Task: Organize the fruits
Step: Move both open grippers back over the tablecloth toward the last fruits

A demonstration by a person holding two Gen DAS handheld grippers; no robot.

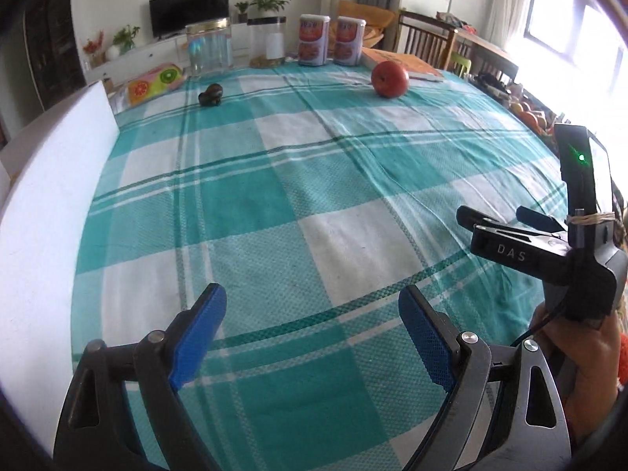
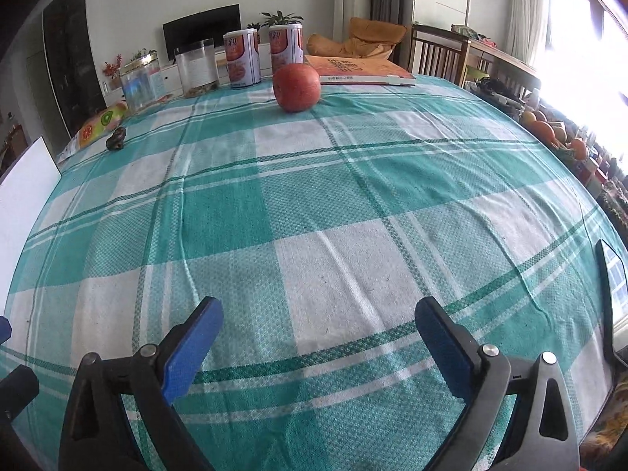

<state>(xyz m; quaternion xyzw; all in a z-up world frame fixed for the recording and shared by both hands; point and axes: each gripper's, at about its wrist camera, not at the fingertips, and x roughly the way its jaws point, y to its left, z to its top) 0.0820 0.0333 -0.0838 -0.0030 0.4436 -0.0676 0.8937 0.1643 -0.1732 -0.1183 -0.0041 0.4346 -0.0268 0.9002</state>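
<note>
Blue-padded fingers [image 2: 192, 349] of the right gripper [image 2: 314, 345] stood apart and empty above the checked tablecloth [image 2: 314, 204], the red apple [image 2: 296, 87] far ahead and slightly left, so a straight, level reach centring it between the pads looked best, while the left gripper [image 1: 310, 337] hung equally spread.

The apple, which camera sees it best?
The right wrist camera shows the apple best: it looks bigger there, near the middle, just in front of the two cans. The left wrist camera also shows the whole apple, but smaller and off to the right, beside the book.
</note>
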